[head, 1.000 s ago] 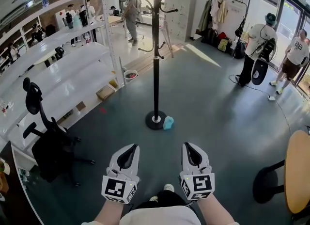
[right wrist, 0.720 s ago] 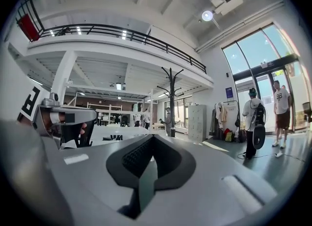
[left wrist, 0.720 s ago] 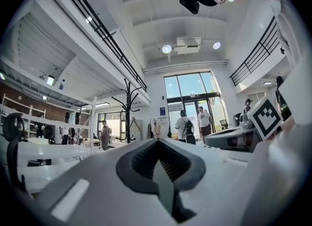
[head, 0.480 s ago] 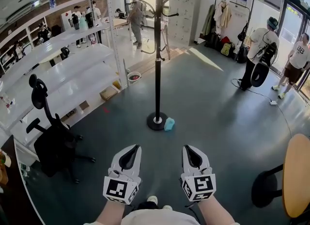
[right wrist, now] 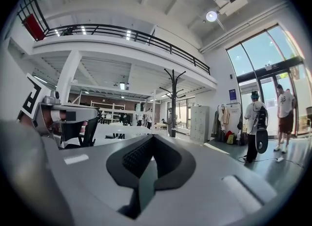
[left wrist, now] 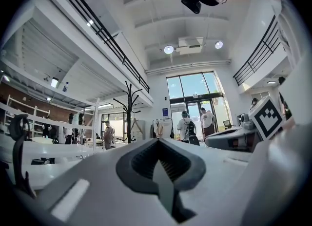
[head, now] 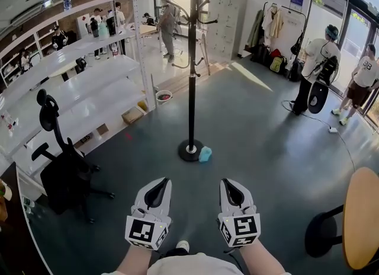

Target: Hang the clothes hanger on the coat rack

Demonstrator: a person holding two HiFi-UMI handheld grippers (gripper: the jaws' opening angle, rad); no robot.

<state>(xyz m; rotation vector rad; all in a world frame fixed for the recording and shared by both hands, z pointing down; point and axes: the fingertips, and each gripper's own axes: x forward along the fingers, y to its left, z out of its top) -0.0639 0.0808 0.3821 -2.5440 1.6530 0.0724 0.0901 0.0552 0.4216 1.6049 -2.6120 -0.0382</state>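
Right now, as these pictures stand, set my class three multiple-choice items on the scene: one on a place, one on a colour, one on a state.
1. Where is the teal thing relative to the rack? A by its base; B on a hook; C at its top.
2. The rack is: A white; B black; C red.
3. The left gripper and right gripper are: A open; B shut, empty; C shut on a hanger.

Answers: 1 A, it lies beside the round base. 2 B, pole and hooks are black. 3 B, each gripper view shows jaws together with nothing between.
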